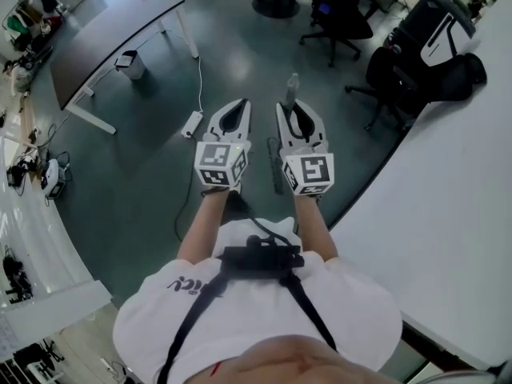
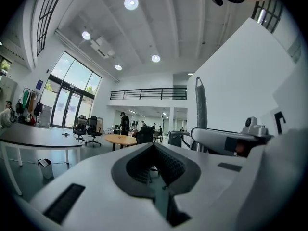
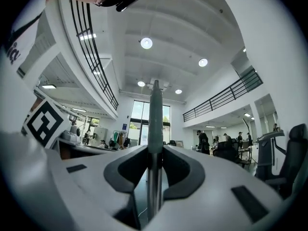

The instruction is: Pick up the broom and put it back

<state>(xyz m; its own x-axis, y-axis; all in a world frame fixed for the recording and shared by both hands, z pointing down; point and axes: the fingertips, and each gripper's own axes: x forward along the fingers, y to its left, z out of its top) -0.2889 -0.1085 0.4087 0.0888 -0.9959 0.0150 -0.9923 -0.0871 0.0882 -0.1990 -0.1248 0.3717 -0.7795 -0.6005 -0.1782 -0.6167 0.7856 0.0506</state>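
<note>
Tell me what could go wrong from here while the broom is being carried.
1. Only the right gripper pinches the broom handle. The left gripper is empty, so the long pole may swing or slip.
2. A power strip and cables lie on the floor ahead. The broom's lower end, which is not visible, could snag them.

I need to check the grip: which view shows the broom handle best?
The right gripper view: the broom handle stands upright, clamped between the right tool's jaws. Head view shows only its tip; left gripper view, its side.
</note>
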